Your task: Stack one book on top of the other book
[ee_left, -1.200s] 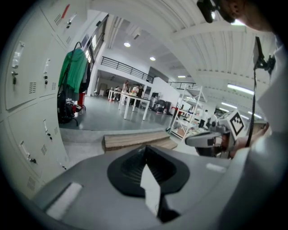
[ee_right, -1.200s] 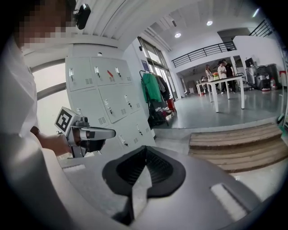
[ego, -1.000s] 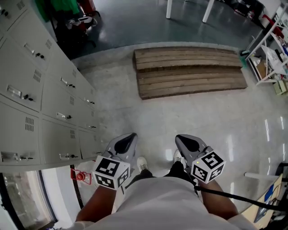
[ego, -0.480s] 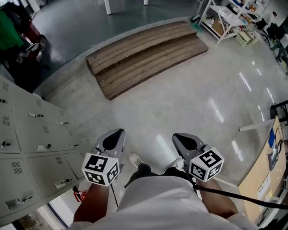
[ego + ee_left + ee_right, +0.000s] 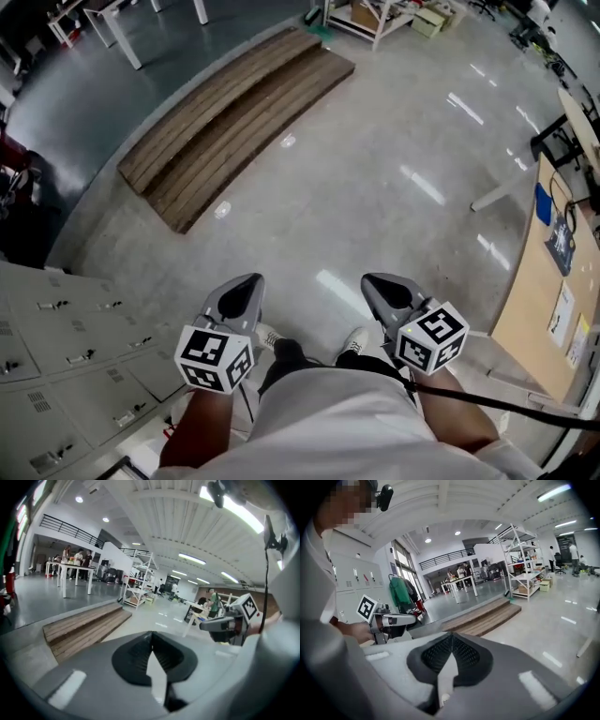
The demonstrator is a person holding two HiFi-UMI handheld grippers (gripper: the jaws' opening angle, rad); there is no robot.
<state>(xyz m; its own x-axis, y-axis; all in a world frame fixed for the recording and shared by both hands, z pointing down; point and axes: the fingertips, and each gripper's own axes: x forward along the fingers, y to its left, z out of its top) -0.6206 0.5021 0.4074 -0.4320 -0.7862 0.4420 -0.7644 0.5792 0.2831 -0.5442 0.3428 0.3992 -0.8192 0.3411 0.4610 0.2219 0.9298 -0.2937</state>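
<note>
Left gripper [image 5: 240, 292], right gripper [image 5: 390, 292]: fingers pressed together, empty | I spot no books | worktop [image 5: 528, 292] right, nearer right gripper.

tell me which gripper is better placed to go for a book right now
Neither clearly: left gripper and right gripper are both shut, empty, side by side over the floor, and no book shows. Right, slightly, since the tan surface with papers lies on its side.
</note>
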